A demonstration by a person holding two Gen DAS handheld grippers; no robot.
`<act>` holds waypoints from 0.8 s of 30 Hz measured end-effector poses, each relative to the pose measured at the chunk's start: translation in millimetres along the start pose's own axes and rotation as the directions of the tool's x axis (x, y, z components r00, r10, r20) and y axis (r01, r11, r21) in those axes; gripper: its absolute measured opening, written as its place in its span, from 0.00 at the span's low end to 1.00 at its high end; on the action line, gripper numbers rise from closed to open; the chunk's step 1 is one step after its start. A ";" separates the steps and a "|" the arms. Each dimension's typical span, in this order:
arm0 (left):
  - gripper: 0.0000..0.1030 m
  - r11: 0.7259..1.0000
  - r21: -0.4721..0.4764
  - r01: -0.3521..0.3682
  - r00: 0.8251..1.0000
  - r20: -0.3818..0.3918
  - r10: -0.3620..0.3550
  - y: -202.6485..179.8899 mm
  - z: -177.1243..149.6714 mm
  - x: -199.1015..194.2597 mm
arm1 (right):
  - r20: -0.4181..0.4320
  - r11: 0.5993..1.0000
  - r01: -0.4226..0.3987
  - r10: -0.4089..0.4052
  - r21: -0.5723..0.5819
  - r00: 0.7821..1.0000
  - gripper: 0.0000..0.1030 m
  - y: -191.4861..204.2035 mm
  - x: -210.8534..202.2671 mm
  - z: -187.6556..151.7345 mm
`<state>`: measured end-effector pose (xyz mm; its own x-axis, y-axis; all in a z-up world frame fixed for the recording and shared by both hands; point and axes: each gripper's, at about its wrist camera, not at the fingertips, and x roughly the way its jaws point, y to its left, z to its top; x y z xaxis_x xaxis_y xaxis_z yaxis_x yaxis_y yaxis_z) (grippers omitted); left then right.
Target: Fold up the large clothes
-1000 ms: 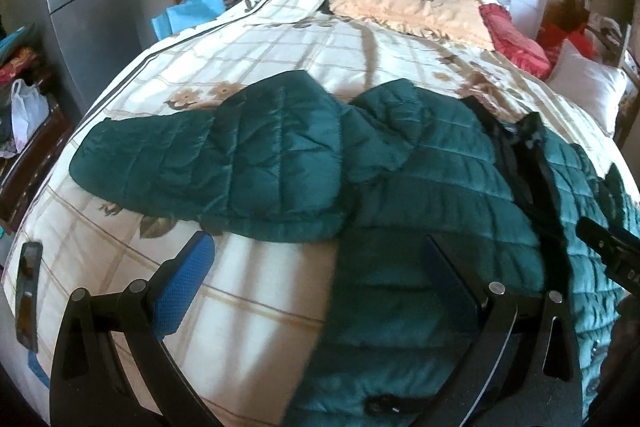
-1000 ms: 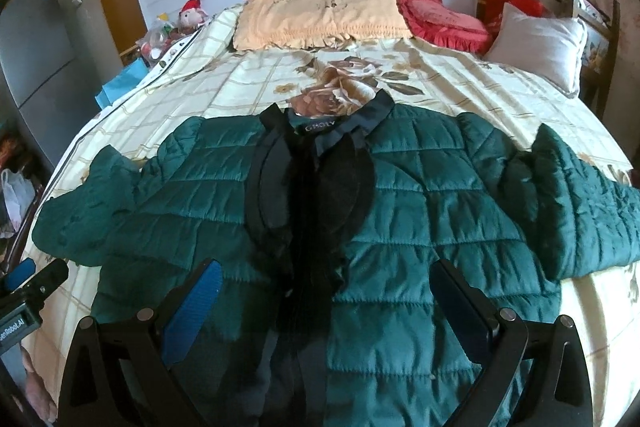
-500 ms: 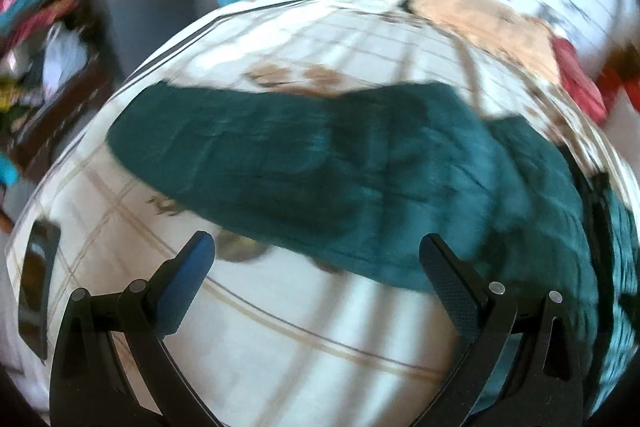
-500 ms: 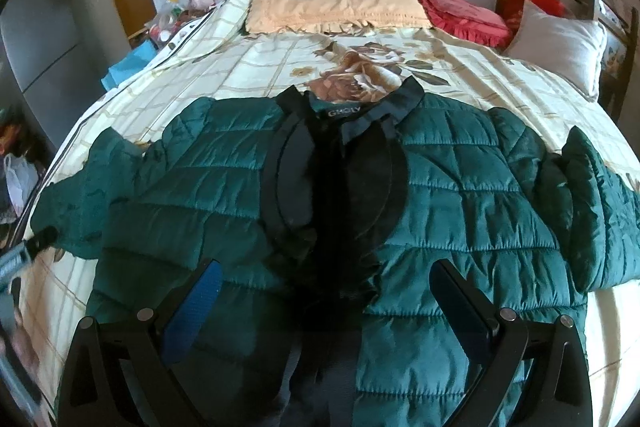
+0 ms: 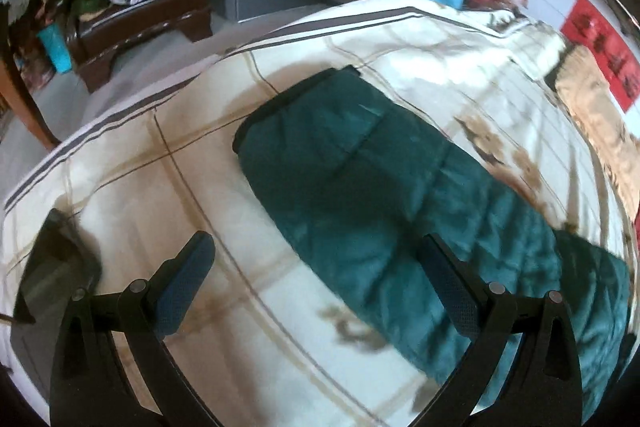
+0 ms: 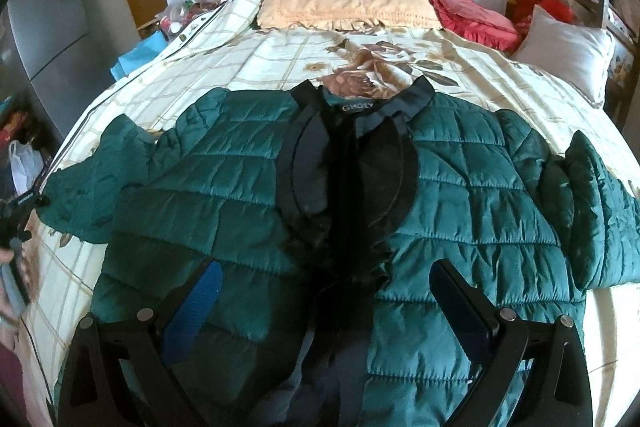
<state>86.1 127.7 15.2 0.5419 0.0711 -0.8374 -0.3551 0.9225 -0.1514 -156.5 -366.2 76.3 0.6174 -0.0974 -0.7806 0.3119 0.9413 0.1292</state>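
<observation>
A quilted, glossy green jacket (image 6: 460, 195) lay face-up and spread on the checked floral bedspread (image 6: 280, 67), its dark collar toward the pillows. Its puffy sleeve (image 5: 360, 179) stretched flat leftward. The left gripper (image 5: 316, 283) hovered above the sleeve, jaws wide, empty. The right gripper (image 6: 324, 303) hovered over the hem, equally wide. The left view was blurred; a dark flat object (image 5: 52, 275) beside it was unclear.

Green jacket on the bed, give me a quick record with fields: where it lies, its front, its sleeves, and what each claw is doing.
jacket: green quilted jacket, spread flat on the bed, collar toward the pillows
front: open, dark lining showing down the middle
left sleeve: stretched out sideways, cuff near the bed edge
right sleeve: bent back over itself
left claw: open, above the left sleeve, holding nothing
right claw: open, above the jacket's lower front, holding nothing
</observation>
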 end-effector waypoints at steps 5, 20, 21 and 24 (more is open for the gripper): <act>0.88 1.000 -0.005 0.009 1.000 0.010 -0.009 -3.8 13.3 17.8 | -0.022 1.000 0.001 -0.001 0.000 1.000 1.00 0.6 1.6 -3.5; 0.13 0.965 0.111 0.239 0.964 0.095 -0.250 -19.0 16.5 -41.5 | -0.009 1.000 0.014 -0.014 -0.005 1.000 1.00 -3.6 -10.9 -7.4; 0.13 0.957 0.123 0.261 0.956 0.103 -0.274 -21.9 13.8 -52.1 | -0.005 1.000 0.012 -0.012 -0.001 1.000 1.00 -4.5 -13.1 -7.4; 0.13 0.929 0.170 0.328 0.929 0.121 -0.350 -35.5 2.9 -88.4 | 0.006 1.000 0.006 -0.006 0.014 1.000 1.00 -7.7 -19.2 -8.4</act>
<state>53.0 89.8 96.1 0.7195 -0.2108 -0.6617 -0.0232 0.9450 -0.3263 -176.8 -368.8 85.1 0.6196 -0.1048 -0.7779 0.3258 0.9360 0.1333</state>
